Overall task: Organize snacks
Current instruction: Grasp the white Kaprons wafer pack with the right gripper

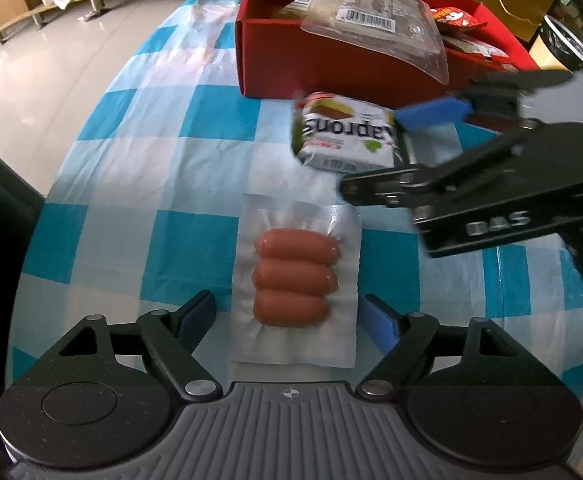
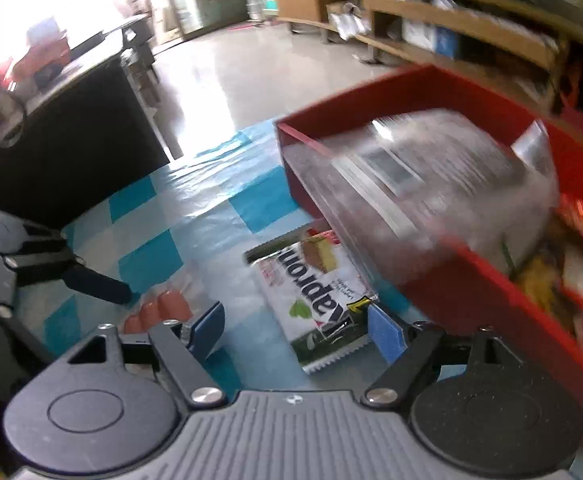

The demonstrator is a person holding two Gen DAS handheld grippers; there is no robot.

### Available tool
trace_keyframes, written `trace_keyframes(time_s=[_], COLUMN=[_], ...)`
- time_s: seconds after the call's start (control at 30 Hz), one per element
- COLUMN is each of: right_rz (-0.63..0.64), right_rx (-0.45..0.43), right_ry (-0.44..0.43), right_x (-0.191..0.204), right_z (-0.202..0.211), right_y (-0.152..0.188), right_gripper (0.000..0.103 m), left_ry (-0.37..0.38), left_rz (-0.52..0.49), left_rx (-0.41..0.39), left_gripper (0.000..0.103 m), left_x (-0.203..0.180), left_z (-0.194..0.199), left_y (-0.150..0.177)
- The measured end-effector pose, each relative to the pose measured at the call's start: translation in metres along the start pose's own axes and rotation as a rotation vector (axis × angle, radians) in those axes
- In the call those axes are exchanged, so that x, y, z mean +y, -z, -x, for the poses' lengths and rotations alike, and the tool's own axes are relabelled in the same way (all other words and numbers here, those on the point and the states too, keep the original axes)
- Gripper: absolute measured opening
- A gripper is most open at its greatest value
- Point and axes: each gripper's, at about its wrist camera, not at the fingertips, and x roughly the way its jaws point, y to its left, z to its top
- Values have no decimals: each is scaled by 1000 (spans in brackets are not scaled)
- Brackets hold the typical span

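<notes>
A clear vacuum pack of three sausages (image 1: 295,276) lies flat on the blue-and-white checked cloth (image 1: 151,160). My left gripper (image 1: 287,302) stands open over it, a finger at each long edge and neither pressing. A white and green wafer pack (image 1: 343,136) lies in front of the red box (image 1: 311,64). My right gripper (image 1: 371,156) straddles it, open. In the right wrist view the wafer pack (image 2: 319,300) sits between my right gripper's (image 2: 295,312) pads, its corner against the right pad and a clear gap on the left. The sausages (image 2: 159,308) show by the left finger.
The red box (image 2: 451,292) holds red snack packets (image 1: 455,16), and a large clear bag with a barcode (image 1: 371,20) hangs over its front wall. The table's edge curves along the left, with tiled floor and wooden shelves (image 2: 451,28) beyond. A dark counter (image 2: 71,120) stands left.
</notes>
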Motion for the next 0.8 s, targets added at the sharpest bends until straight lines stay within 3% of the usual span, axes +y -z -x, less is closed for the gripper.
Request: trace_keyframes(time_s=[0.17, 0.23, 0.33, 0.37, 0.47, 0.5, 0.6, 0.63, 0.8], right_rz=[38, 6, -94, -103, -233, -238, -90, -42, 75], right_rx=[25, 89, 67, 74, 89, 74, -7, -12, -13], right_ry=[10, -57, -140, -158, -322, -321, -45, 1, 65], right_x=[5, 3, 0, 2, -1, -1, 10, 14, 21], right_z=[-8, -7, -1, 1, 9, 13, 22, 19, -14], right_y=[-6, -2, 11, 12, 16, 15, 3, 0, -11], right_gripper=[78, 82, 88, 88, 85, 85, 85, 85, 84], left_ry=[12, 25, 27, 25, 19, 21, 27, 26, 12], left_rz=[-1, 3, 3, 0, -12, -11, 4, 4, -10], left_rx=[-5, -9, -8, -8, -11, -12, -9, -9, -9], left_gripper=[85, 86, 86, 86, 86, 86, 86, 86, 87], left_x=[4, 7, 8, 7, 5, 6, 7, 7, 4], left_z=[2, 2, 2, 3, 4, 4, 5, 4, 4], left_y=[1, 1, 2, 2, 5, 6, 6, 5, 7])
